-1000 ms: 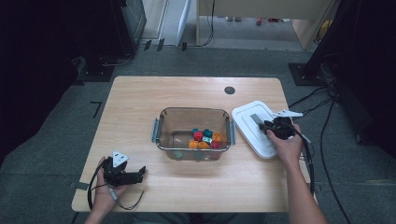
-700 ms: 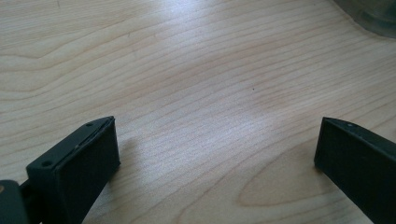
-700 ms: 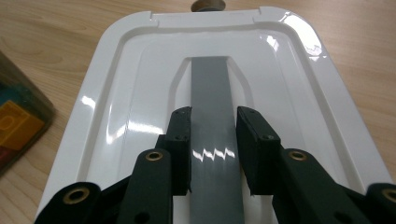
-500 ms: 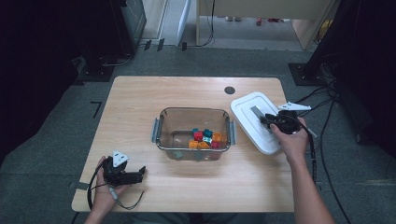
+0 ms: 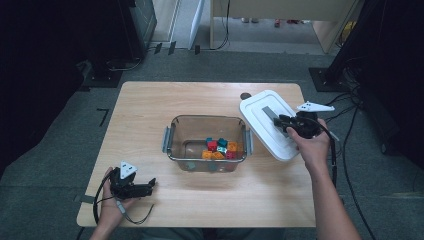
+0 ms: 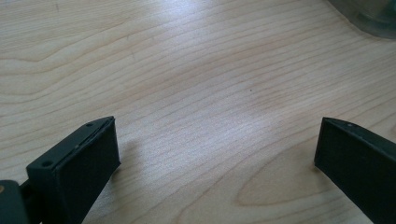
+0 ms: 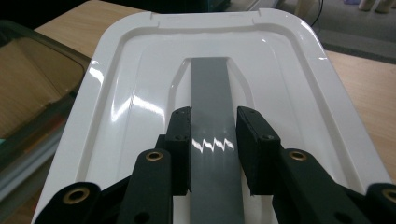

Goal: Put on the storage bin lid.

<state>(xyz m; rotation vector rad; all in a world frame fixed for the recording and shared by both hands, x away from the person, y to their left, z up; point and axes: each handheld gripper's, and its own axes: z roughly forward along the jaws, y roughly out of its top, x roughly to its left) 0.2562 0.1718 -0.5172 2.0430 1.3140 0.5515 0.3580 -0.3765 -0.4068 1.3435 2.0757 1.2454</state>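
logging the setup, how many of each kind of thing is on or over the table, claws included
clear container: 1
white lid: 1, clamped by its grey handle strip in the right claw
claws: 2, the left claw open at the table's near edge
pile of small coloured blocks in the container: 1, too small to count singly
total: 5

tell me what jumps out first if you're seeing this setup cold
The white lid catches the eye first, tilted up at the table's right side with the right gripper clamped on its grey handle strip. Next is the clear container at the table's centre, with bright coloured blocks heaped inside it. The left gripper rests open at the near left corner.
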